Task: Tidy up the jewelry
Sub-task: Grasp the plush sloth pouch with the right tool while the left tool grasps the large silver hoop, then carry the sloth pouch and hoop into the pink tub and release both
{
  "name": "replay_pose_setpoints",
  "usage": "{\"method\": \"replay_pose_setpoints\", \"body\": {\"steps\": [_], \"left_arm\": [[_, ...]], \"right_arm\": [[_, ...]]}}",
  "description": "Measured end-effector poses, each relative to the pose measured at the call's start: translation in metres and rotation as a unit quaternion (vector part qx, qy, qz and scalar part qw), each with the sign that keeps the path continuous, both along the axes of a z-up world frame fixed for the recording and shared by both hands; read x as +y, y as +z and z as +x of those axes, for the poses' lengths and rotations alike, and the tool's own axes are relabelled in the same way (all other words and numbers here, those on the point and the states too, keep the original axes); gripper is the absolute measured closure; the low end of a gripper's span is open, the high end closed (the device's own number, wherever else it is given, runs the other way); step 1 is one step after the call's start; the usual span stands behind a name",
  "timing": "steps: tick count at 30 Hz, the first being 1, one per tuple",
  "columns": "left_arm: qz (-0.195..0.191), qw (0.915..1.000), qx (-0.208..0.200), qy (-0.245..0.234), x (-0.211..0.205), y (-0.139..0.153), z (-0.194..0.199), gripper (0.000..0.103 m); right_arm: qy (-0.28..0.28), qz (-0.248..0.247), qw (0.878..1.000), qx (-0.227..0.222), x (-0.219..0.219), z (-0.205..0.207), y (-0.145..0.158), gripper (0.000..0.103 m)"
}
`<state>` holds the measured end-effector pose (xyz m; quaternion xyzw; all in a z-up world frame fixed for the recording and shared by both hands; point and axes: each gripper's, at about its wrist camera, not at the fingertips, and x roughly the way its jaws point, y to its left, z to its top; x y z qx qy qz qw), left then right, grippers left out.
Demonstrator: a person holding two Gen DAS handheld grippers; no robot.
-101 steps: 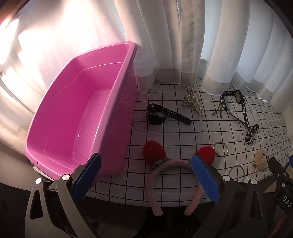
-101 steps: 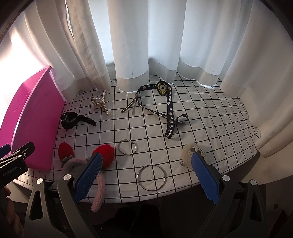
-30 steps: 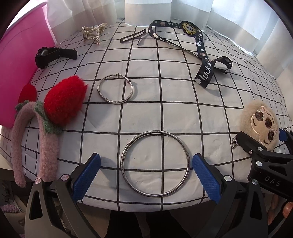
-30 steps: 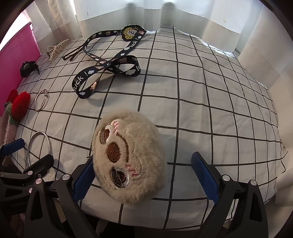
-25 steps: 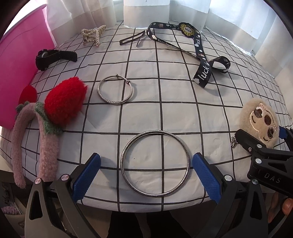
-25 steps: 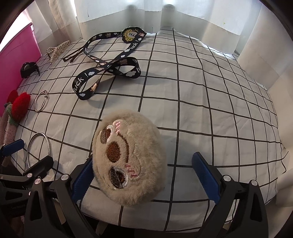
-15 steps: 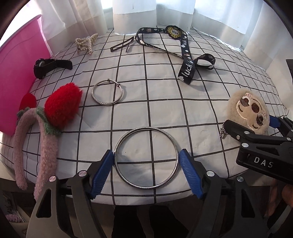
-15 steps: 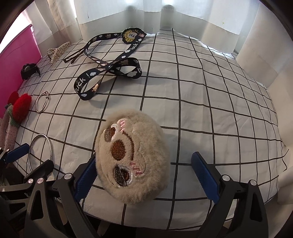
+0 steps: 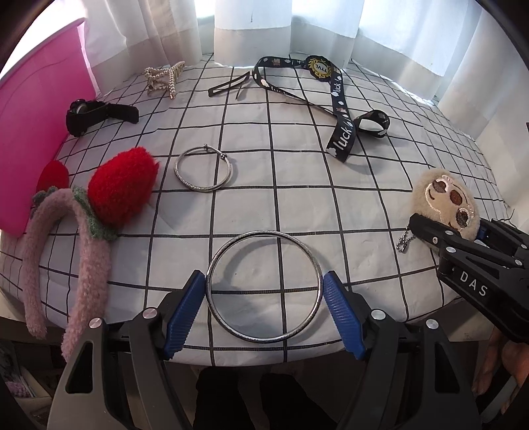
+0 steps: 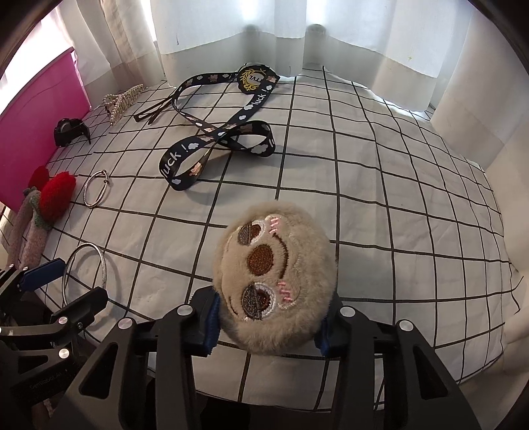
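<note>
- A pink plastic tub (image 9: pixel 29 132) stands at the table's left edge; its inside is out of sight.
- A white black-gridded tablecloth (image 9: pixel 297 205) covers the table, with white curtains (image 9: pixel 251 29) behind it.
- The left gripper (image 9: pixel 264 304) has its blue pads touching both sides of a large silver bangle (image 9: pixel 264 286), which lies flat near the front edge.
- The right gripper (image 10: pixel 269 322) has just closed, squeezing a plush sloth keychain (image 10: pixel 274 278), its face turned up and its crown away from the gripper.
- A "luck!" lanyard (image 9: pixel 337 109) runs front to back.
</note>
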<state>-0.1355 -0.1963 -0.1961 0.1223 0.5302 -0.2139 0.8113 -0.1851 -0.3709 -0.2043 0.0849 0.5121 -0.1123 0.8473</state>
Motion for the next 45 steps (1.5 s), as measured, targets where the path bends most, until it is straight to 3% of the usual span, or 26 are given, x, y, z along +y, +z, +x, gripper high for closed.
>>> {"method": "replay_pose_setpoints", "body": {"steps": [12, 24, 34, 45], "left_arm": [[-0.026, 0.9993, -0.027, 0.000, 0.000, 0.033, 0.011, 0.032], [-0.072, 0.9927, -0.095, 0.017, 0.028, 0.111, 0.038, 0.032], [-0.082, 0.9792, -0.173, 0.068, 0.096, 0.189, 0.081, 0.032], [-0.088, 0.9562, -0.240, 0.143, 0.202, 0.252, 0.144, 0.032]], "right_arm": [[0.001, 0.010, 0.999, -0.047, 0.000, -0.003, 0.034, 0.061], [0.037, -0.011, 0.993, -0.109, 0.032, 0.030, 0.108, 0.061], [0.103, -0.022, 0.979, -0.174, 0.098, 0.093, 0.180, 0.061], [0.194, -0.016, 0.953, -0.231, 0.215, 0.178, 0.245, 0.061]]}}
